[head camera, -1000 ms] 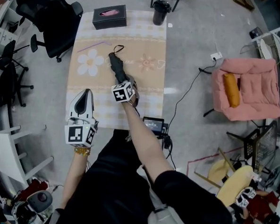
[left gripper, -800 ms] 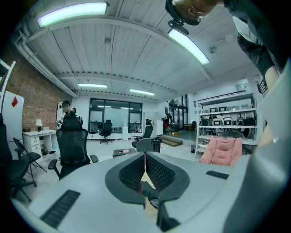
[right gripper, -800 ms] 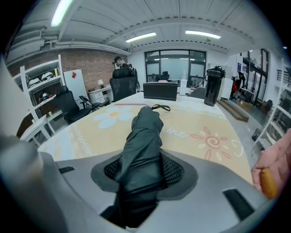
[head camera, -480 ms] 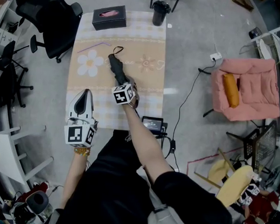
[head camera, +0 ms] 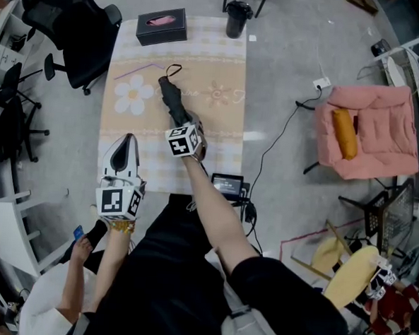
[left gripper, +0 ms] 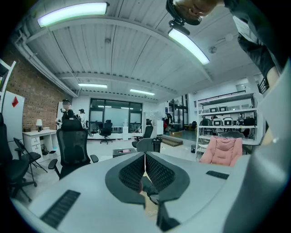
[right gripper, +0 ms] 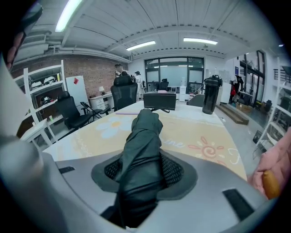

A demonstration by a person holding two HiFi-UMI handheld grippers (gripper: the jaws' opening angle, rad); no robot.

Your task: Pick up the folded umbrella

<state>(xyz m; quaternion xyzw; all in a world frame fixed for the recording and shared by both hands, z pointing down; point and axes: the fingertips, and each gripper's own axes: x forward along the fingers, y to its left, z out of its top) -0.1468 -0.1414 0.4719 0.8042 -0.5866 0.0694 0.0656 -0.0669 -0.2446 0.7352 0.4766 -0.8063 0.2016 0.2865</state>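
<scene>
On the table (head camera: pixel 226 65) the umbrella (head camera: pixel 170 97) lies diagonally, its near end at the right gripper (head camera: pixel 184 124). Only the right gripper view shows both pads clamped on the umbrella (right gripper: pixel 143 150). The left gripper view shows the left gripper (left gripper: pixel 144 157) with jaws together and nothing between them.

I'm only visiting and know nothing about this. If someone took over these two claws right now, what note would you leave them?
Left claw: shut, empty, held over the near left part of the table.
Right claw: shut on the near end of the folded umbrella.
Umbrella: its far end, with the strap loop, looks to rest on the table.
Done: the grasp.
Left: lift it clear.
</scene>
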